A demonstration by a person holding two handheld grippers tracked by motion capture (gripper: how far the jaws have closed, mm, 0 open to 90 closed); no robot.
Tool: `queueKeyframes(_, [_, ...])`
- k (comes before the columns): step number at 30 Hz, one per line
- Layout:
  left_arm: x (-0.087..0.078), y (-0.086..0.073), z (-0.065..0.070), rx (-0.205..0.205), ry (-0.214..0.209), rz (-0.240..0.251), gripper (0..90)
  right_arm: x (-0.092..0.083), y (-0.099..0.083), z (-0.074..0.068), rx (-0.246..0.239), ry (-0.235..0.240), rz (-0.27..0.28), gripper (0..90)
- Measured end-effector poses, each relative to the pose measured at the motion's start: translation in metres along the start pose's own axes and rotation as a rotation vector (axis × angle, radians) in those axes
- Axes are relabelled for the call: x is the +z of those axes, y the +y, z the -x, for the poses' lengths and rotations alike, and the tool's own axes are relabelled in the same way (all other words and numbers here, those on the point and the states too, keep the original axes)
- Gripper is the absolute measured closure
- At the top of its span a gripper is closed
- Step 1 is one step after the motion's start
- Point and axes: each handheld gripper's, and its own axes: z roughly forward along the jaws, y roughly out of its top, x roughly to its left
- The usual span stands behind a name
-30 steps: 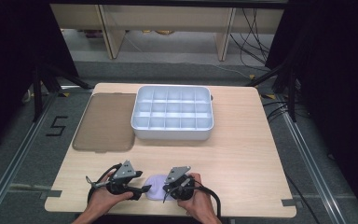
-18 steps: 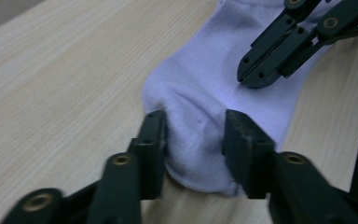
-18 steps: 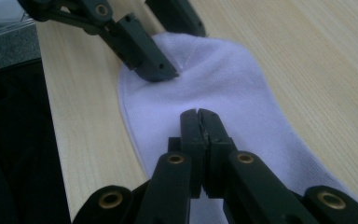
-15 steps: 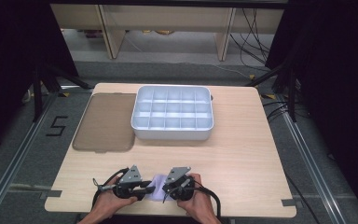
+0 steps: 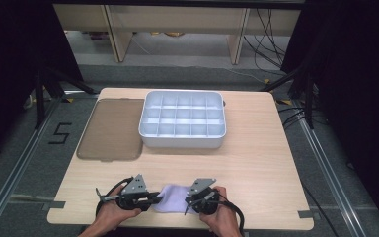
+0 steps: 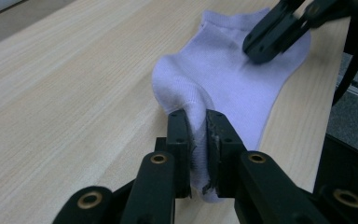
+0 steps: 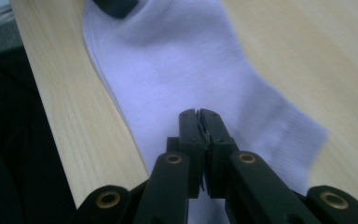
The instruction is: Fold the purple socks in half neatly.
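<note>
One sock (image 5: 173, 198), one compartment tray (image 5: 182, 119), one lid (image 5: 111, 129), two grippers.

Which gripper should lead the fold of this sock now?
Probably left: the left gripper has just closed on the sock, pinching a raised fold. The right gripper is shut low over the fabric.

- A light wooden table (image 5: 256, 163) with rounded corners stood on a grey carpeted floor (image 5: 24, 163).
- Black tape formed a figure five (image 5: 59, 133) on the floor at the left.
- Pale wooden shelving (image 5: 177, 22) ran along the back, with black cables (image 5: 264, 29) hanging beside it.
- Black curtains (image 5: 355, 74) darkened both sides.
</note>
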Motion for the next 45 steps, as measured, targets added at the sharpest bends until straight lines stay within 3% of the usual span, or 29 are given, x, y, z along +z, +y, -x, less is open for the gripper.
queueKeyframes(3, [-0.005, 0.002, -0.001, -0.001, -0.001, 0.004, 80.3, 0.007, 0.01, -0.005, -0.028, 0.004, -0.005, 89.2])
queueKeyframes(4, [-0.009, 0.004, -0.001, -0.034, -0.004, 0.02, 80.3, 0.01, 0.014, -0.006, -0.036, 0.009, -0.008, 89.2])
queueKeyframes(5, [-0.012, 0.005, -0.003, -0.017, -0.015, 0.024, 80.3, 0.013, 0.015, -0.008, -0.038, 0.016, 0.003, 89.2])
queueKeyframes(7, [-0.016, 0.005, -0.003, -0.035, -0.012, 0.026, 80.3, 0.017, 0.02, -0.01, -0.047, 0.03, 0.004, 89.2])
queueKeyframes(9, [-0.018, 0.006, -0.003, -0.026, -0.02, 0.034, 80.2, 0.017, 0.023, -0.011, -0.041, 0.04, -0.002, 89.1])
queueKeyframes(11, [-0.022, 0.006, -0.004, -0.059, -0.02, 0.031, 80.2, 0.018, 0.025, -0.012, -0.048, 0.034, 0.012, 89.1])
queueKeyframes(12, [-0.022, 0.006, -0.005, -0.039, -0.022, 0.037, 80.2, 0.017, 0.027, -0.01, -0.055, 0.029, 0.013, 89.2])
queueKeyframes(17, [-0.023, 0.007, -0.008, -0.045, -0.019, 0.026, 80.1, 0.025, 0.041, 0.002, -0.079, -0.008, 0.026, 90.0])
queueKeyframes(20, [-0.023, 0.007, -0.009, -0.054, -0.015, 0.02, 80.1, 0.033, 0.049, 0.008, -0.064, -0.027, 0.025, 90.0])
queueKeyframes(22, [-0.025, 0.007, -0.011, -0.051, -0.011, 0.017, 80.0, 0.042, 0.054, 0.011, -0.073, -0.007, -0.002, 90.0])
queueKeyframes(25, [-0.029, 0.007, -0.015, -0.044, -0.003, 0.024, 80.1, 0.05, 0.06, 0.009, -0.061, 0.002, 0.02, 90.0])
queueKeyframes(26, [-0.031, 0.007, -0.016, -0.06, -0.002, 0.026, 80.1, 0.052, 0.063, 0.008, -0.057, 0.007, 0.017, 90.0])
queueKeyframes(28, [-0.033, 0.007, -0.017, -0.06, -0.007, 0.033, 80.2, 0.054, 0.066, 0.007, -0.079, 0.018, 0.019, 90.0])
queueKeyframes(32, [-0.036, 0.006, -0.017, -0.063, -0.008, 0.032, 80.1, 0.042, 0.065, 0.011, -0.058, 0.028, 0.067, 90.0])
queueKeyframes(34, [-0.037, 0.007, -0.016, -0.078, -0.01, 0.033, 80.1, 0.027, 0.061, 0.013, -0.052, -0.006, 0.085, 90.0])
queueKeyframes(37, [-0.038, 0.007, -0.017, -0.075, -0.012, 0.039, 80.0, 0.008, 0.048, 0.019, -0.037, -0.019, 0.104, 90.0])
queueKeyframes(39, [-0.038, 0.007, -0.018, -0.077, -0.009, 0.029, 79.8, -0.001, 0.038, 0.021, -0.021, -0.023, 0.072, 90.0])
queueKeyframes(40, [-0.036, 0.007, -0.018, -0.112, -0.018, 0.037, 79.6, -0.002, 0.033, 0.021, -0.017, -0.028, 0.066, 90.0])
queueKeyframes(45, [-0.03, 0.016, -0.011, -0.124, -0.031, 0.052, 79.4, 0.007, 0.02, 0.025, 0.004, -0.02, -0.002, 90.0])
